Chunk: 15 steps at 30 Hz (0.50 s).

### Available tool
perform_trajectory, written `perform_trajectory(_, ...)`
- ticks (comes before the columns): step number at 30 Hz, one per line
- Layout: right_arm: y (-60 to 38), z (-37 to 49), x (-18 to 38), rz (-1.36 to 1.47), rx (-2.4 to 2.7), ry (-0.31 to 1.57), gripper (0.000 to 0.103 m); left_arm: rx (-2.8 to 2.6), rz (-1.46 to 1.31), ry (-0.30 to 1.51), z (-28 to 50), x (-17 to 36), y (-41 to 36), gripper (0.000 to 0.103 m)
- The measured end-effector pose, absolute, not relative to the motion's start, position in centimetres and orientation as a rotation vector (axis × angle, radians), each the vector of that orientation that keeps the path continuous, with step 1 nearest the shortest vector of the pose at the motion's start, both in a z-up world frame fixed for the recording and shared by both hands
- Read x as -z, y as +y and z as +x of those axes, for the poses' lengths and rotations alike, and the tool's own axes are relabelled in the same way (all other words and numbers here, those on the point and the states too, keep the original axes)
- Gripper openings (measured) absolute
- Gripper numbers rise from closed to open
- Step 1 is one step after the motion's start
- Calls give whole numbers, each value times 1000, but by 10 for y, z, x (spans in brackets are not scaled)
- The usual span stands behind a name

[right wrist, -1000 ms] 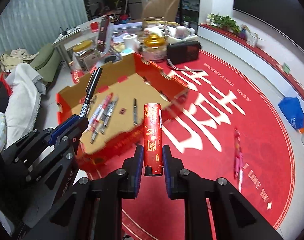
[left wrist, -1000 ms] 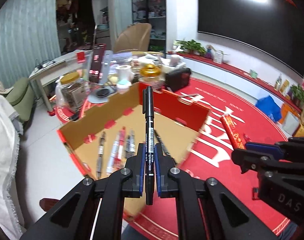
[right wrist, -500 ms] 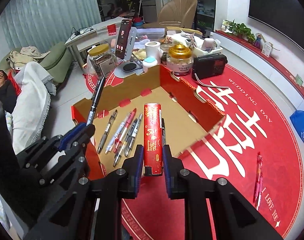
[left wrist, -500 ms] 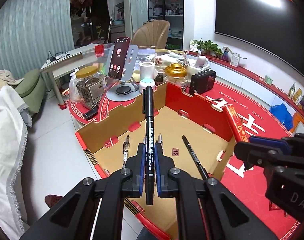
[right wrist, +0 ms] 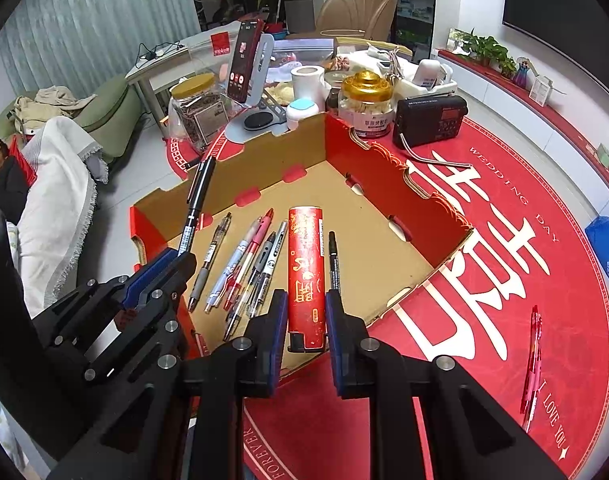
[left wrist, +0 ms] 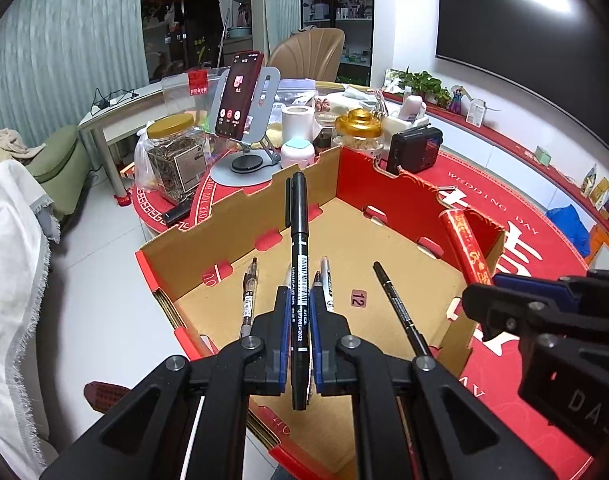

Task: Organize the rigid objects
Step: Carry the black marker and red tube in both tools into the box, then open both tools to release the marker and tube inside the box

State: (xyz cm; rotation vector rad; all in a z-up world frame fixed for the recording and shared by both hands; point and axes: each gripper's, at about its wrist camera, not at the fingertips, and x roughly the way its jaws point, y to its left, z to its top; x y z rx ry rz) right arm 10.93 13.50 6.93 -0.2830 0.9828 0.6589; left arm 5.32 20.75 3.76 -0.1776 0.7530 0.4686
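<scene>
1. Left tongs [left wrist: 295,312]: jaws closed on a black marker pen with a white barcode label [left wrist: 298,264]. In the left wrist view the pen runs up the centre of the frame, cap end uppermost, above the open box.
2. Open cardboard box with red outer walls and a plain brown floor [right wrist: 368,240]: it sits on the round red worktop printed with white characters [right wrist: 484,264] and fills the middle of both views.
3. Box contents, right wrist view, left to right: a loose row of ballpoint pens in grey, white, pink and black [right wrist: 244,268] lies at lower left of the box floor; a thin black pen [right wrist: 334,260] lies just right of centre.
4. Right tongs [right wrist: 305,312]: jaws closed on a red cylindrical tube with gold print [right wrist: 305,276]. The tube stands at frame centre, over the near part of the box floor, between the pen row and the thin black pen.
5. Two red pens [right wrist: 532,360] lie on the worktop at lower right, well apart from the box.
</scene>
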Motion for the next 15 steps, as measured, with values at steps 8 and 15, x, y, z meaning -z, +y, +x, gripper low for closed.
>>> perform_trajectory(8, 141, 119, -62, -294, -643, 984, 20, -468, -186, 758, 58, -33, 213, 9)
perform_trajectory(15, 150, 124, -55, -312, -637, 987, 20, -468, -186, 768, 64, -28, 216, 9)
